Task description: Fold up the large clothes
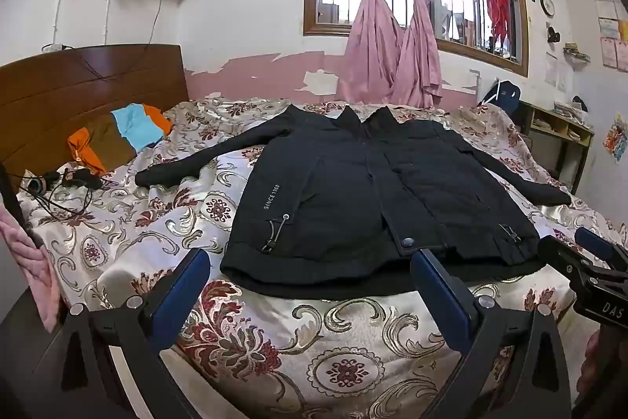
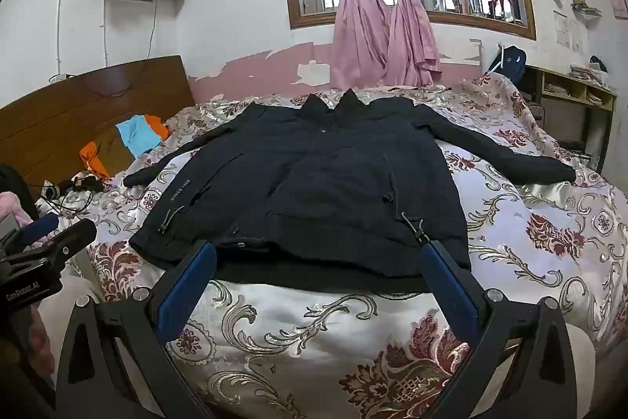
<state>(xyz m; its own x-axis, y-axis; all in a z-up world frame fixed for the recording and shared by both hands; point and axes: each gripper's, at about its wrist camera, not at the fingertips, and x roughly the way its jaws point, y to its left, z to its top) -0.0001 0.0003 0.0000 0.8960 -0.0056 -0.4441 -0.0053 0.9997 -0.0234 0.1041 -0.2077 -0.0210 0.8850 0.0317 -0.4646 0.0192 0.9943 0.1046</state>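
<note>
A large black jacket lies flat on the bed, front up, both sleeves spread out to the sides, collar towards the window. My left gripper hovers before the jacket's hem, open wide, with nothing between its blue pads. My right gripper is likewise open and empty, over the hem's middle. Each gripper also shows at the edge of the other's view: the right gripper and the left gripper.
The bed is covered by a floral bedspread. Orange, blue and brown clothes and cables lie by the wooden headboard. Pink curtains hang behind; a shelf stands to the right.
</note>
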